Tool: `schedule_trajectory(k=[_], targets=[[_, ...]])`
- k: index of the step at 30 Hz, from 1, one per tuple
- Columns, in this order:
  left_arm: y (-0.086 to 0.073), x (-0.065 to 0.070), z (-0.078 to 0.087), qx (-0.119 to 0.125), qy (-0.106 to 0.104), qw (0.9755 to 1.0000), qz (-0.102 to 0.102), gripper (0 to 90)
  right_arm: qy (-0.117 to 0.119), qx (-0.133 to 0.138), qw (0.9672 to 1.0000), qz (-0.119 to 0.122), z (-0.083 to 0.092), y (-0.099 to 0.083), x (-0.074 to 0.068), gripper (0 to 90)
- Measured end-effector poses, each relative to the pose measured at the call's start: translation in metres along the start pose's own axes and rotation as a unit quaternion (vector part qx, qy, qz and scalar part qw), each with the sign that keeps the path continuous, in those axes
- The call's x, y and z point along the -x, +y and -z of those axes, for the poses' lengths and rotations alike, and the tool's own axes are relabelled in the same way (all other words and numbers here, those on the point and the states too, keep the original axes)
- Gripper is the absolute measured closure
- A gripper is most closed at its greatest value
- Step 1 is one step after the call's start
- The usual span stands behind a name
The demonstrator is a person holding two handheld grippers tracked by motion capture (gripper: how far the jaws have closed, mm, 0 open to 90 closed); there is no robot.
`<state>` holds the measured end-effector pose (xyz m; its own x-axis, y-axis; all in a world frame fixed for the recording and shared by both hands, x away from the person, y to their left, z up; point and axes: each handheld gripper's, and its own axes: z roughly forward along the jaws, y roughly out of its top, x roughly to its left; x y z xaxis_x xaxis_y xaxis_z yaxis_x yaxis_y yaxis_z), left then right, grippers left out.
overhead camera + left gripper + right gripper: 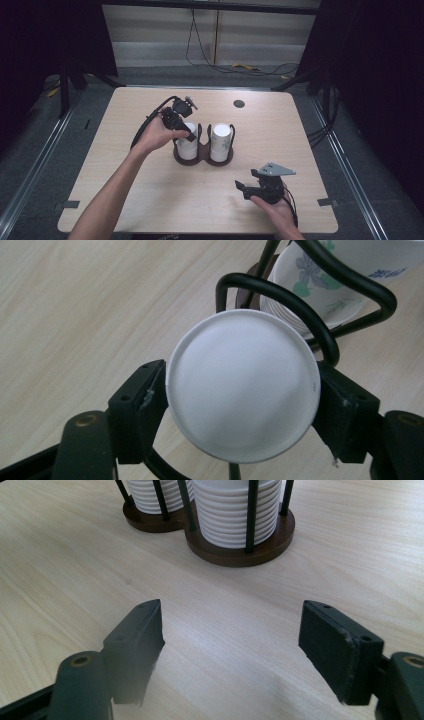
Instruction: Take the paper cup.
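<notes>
Gripping an upturned white paper cup [242,390] atop the holder's [202,156] left stack, left gripper [184,131] clamps its sides; right gripper [230,647] spread wide, empty, near holder.

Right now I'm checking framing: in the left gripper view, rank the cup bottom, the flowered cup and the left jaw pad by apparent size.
1. Cup bottom, largest, though nearest the camera.
2. Flowered cup, cropped by the frame, so unsure.
3. Left jaw pad, smallest.
</notes>
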<state>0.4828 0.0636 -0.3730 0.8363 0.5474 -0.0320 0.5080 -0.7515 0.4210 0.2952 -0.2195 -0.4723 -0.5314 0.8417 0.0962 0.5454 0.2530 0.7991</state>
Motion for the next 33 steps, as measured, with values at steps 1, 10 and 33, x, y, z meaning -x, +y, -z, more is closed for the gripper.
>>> schedule_trajectory(k=[1,10,33], targets=[[0.0,0.001,0.0,0.003,0.002,1.0,-0.002,32.4,0.0,0.0,1.0,0.0,0.0,0.0,0.0,26.0],[0.001,0.0,0.009,0.011,0.005,0.9999,-0.006,34.1,-0.001,0.001,1.0,-0.003,0.0,0.0,0.0,26.4],[0.003,0.0,0.028,0.033,0.007,0.9994,-0.008,35.6,0.002,-0.001,1.0,-0.003,-0.001,0.0,-0.001,26.4]])
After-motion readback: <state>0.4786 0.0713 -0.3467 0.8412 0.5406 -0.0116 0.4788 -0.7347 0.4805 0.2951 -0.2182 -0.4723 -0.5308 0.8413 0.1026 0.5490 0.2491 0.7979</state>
